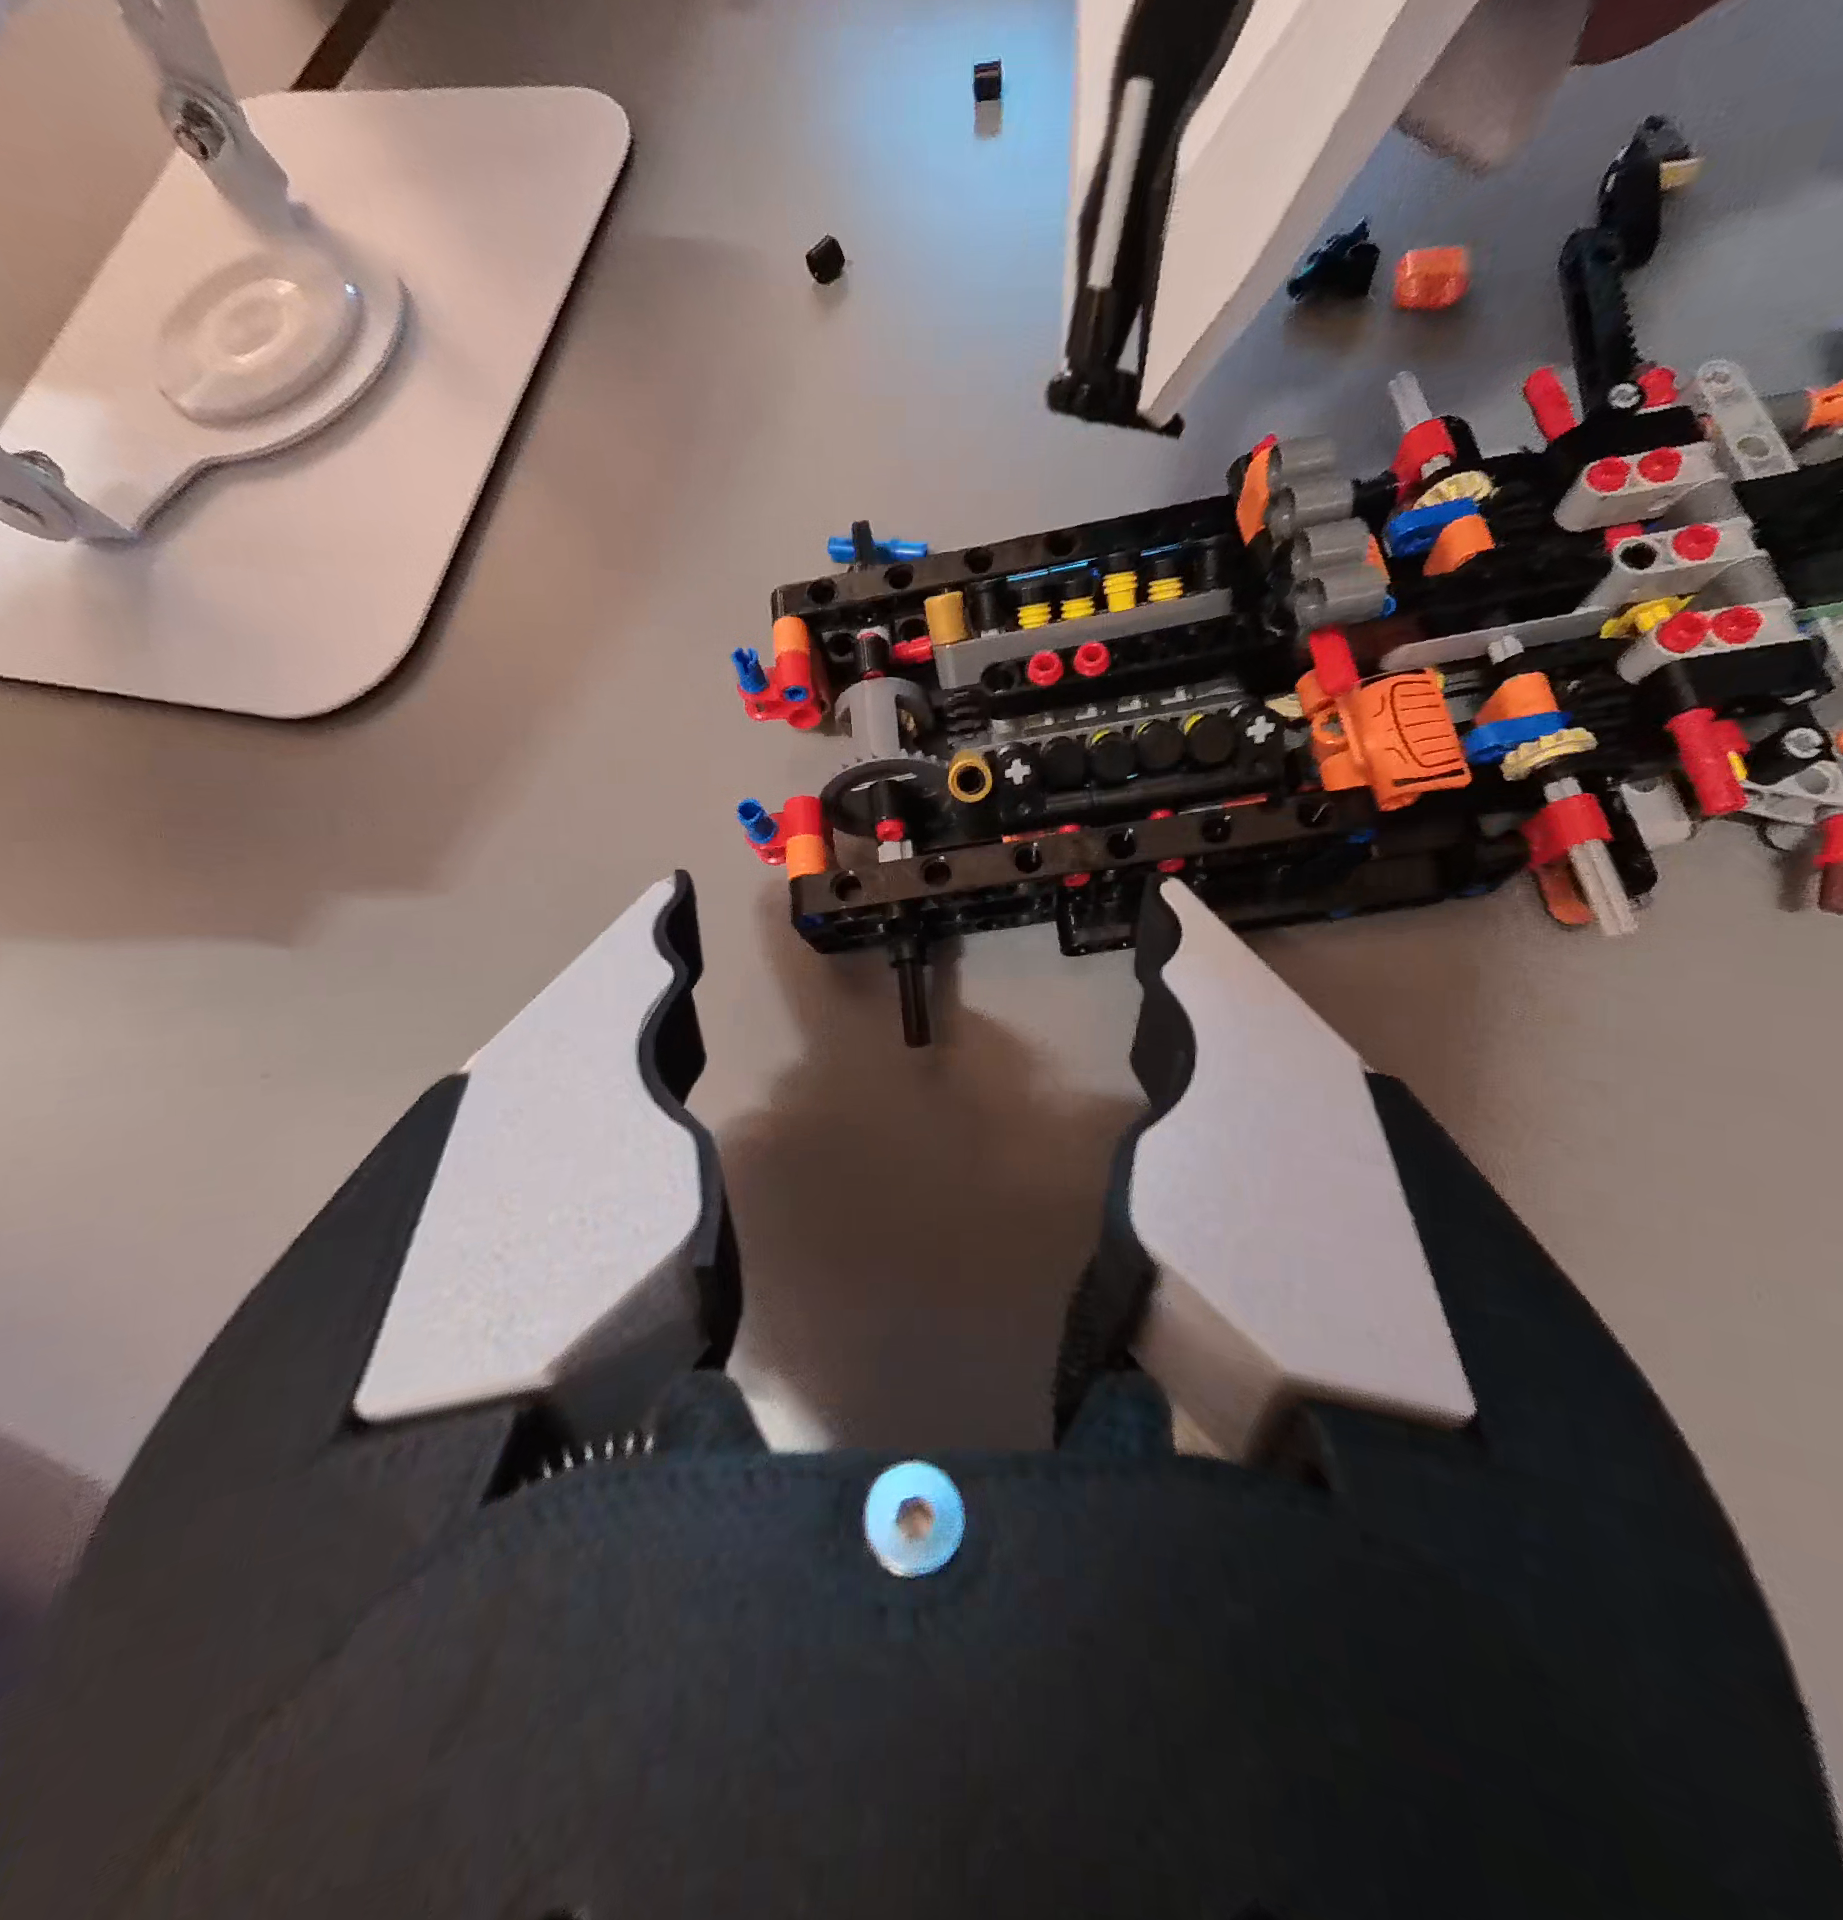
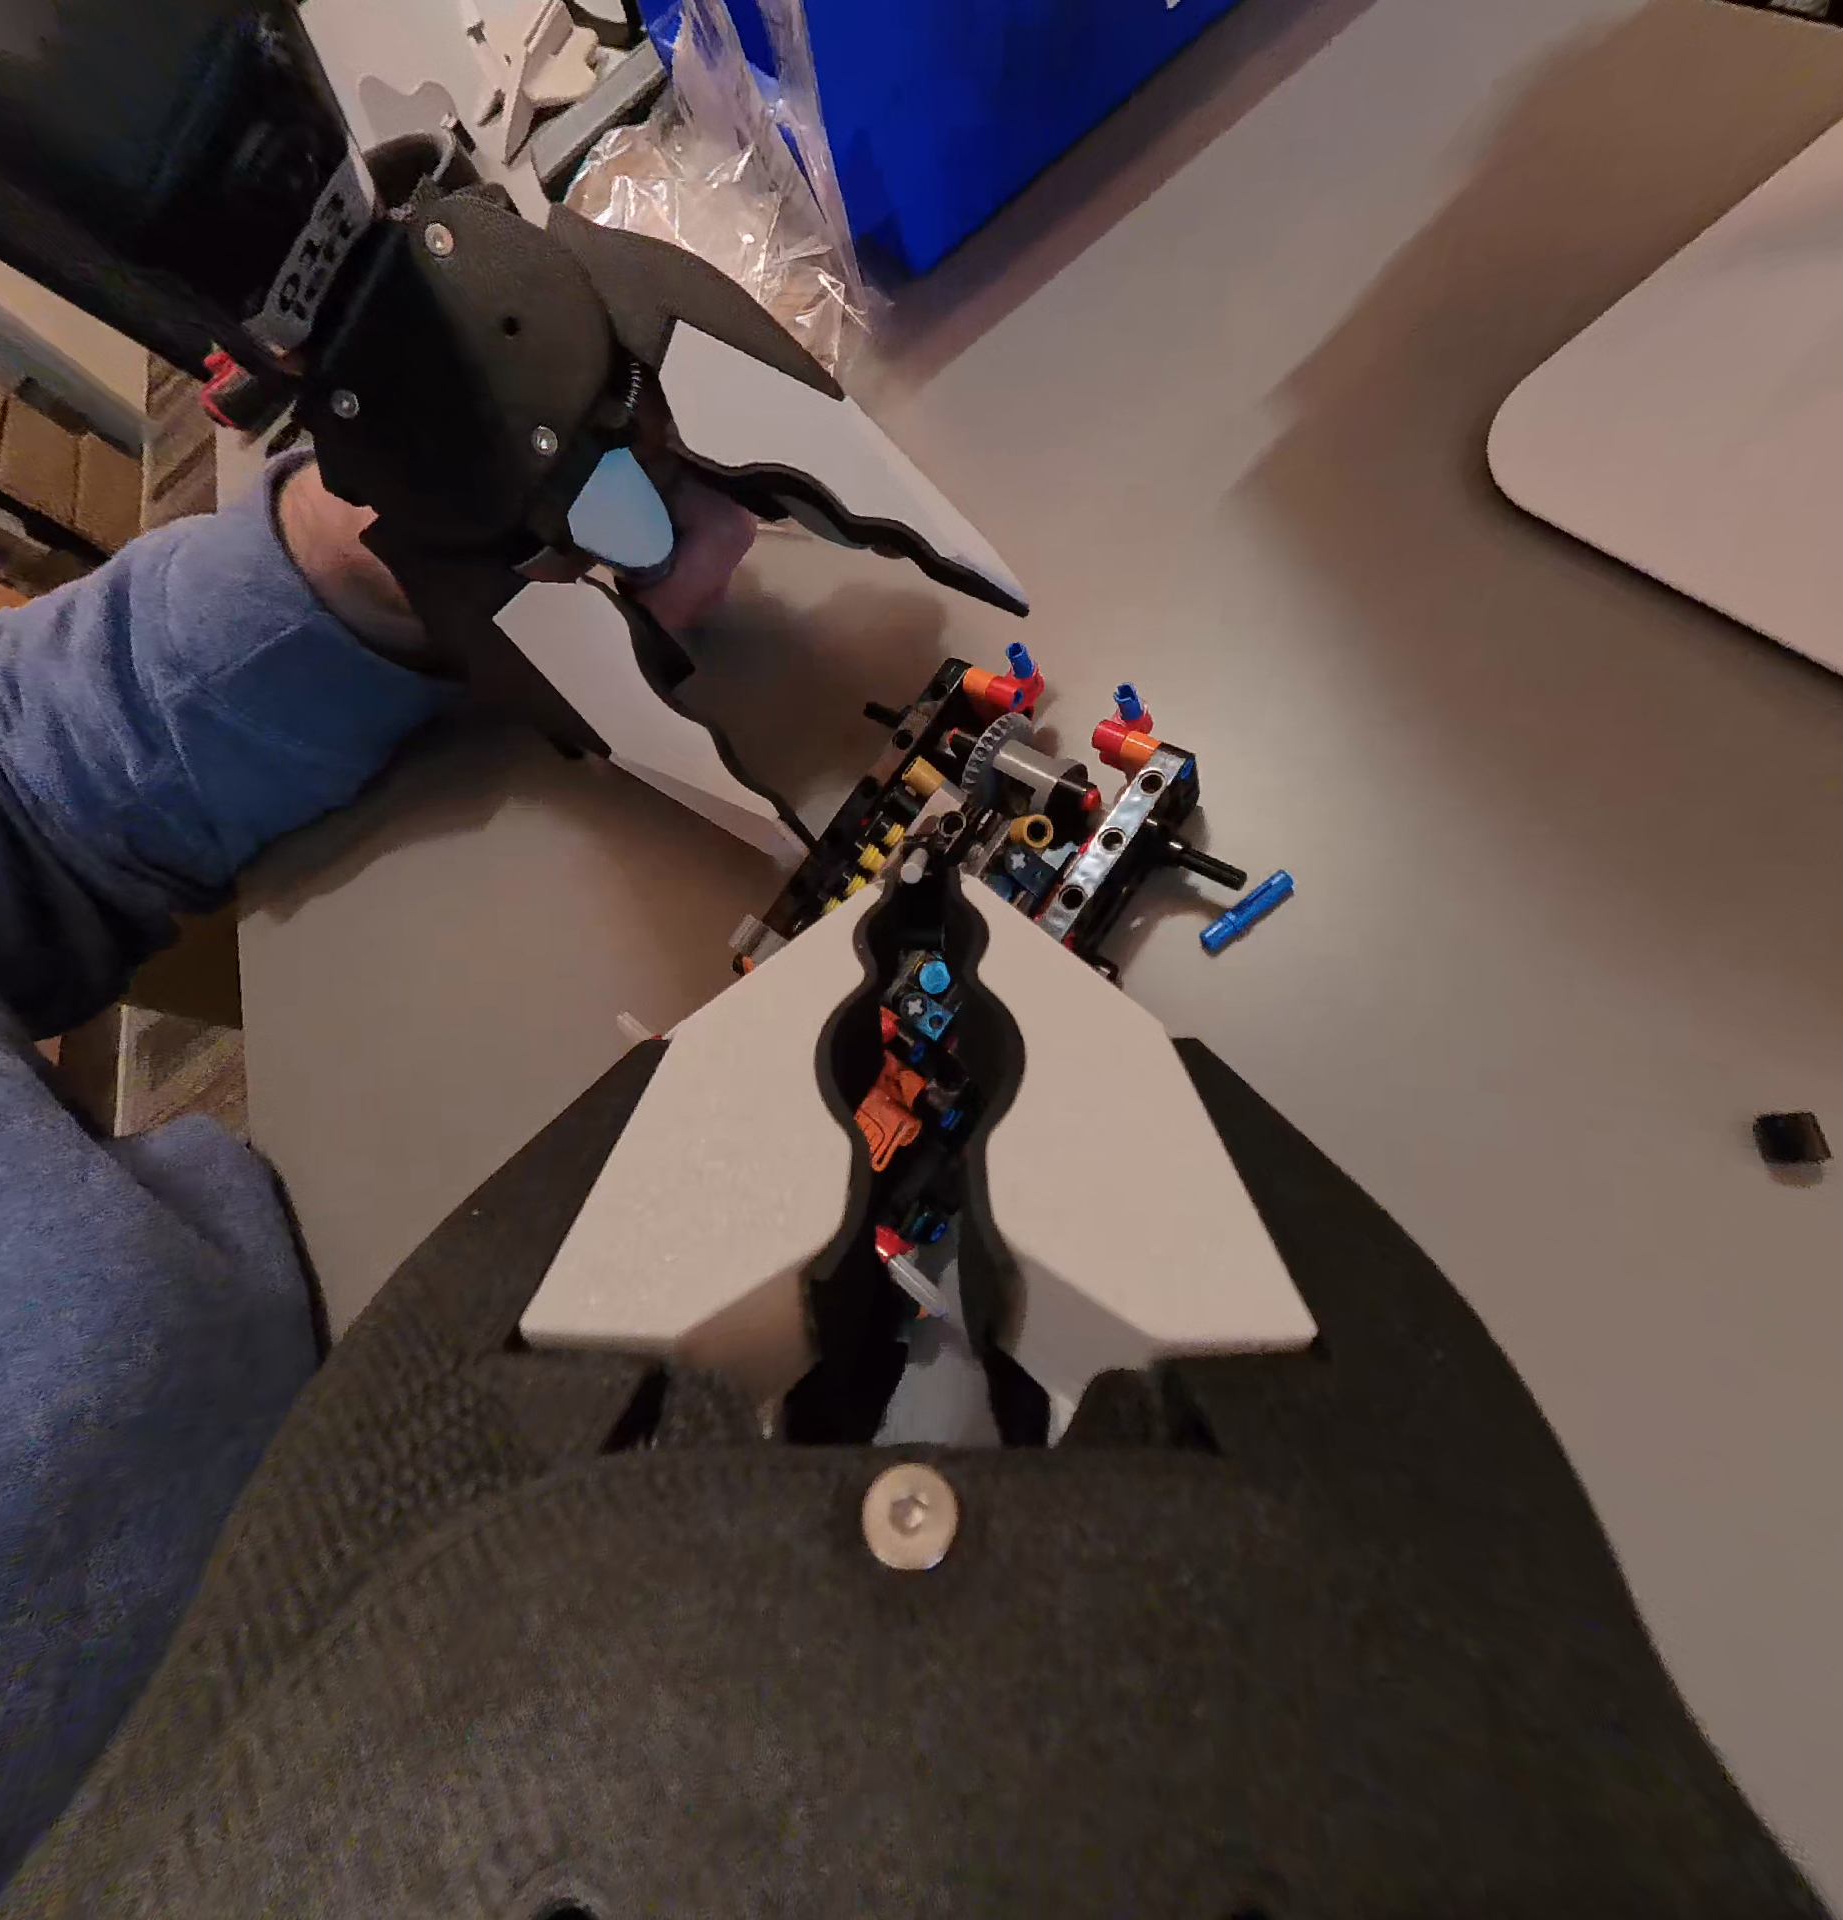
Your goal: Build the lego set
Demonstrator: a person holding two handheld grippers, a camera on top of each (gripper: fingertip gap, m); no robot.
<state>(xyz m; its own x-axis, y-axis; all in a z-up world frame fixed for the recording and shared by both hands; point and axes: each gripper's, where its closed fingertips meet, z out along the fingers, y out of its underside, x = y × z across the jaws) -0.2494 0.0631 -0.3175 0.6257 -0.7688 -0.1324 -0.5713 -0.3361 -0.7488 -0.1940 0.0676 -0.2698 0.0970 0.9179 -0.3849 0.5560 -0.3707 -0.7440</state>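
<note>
A long, partly built lego chassis (image 1: 1260,717), black with red, orange and yellow parts, is lying flat on a grey table (image 1: 584,831). The right gripper (image 2: 922,883) is hovering over its middle with fingers nearly pressed together; whether they are pinching a small piece at the tips cannot be told. The left gripper (image 1: 922,914) is waiting at the near long side, fingers spread wide, one tip touching or just beside the black beam. A loose blue pin (image 2: 1246,910) is lying just beside the chassis end. Bracing the frame first would probably help, as would pressing straight down.
</note>
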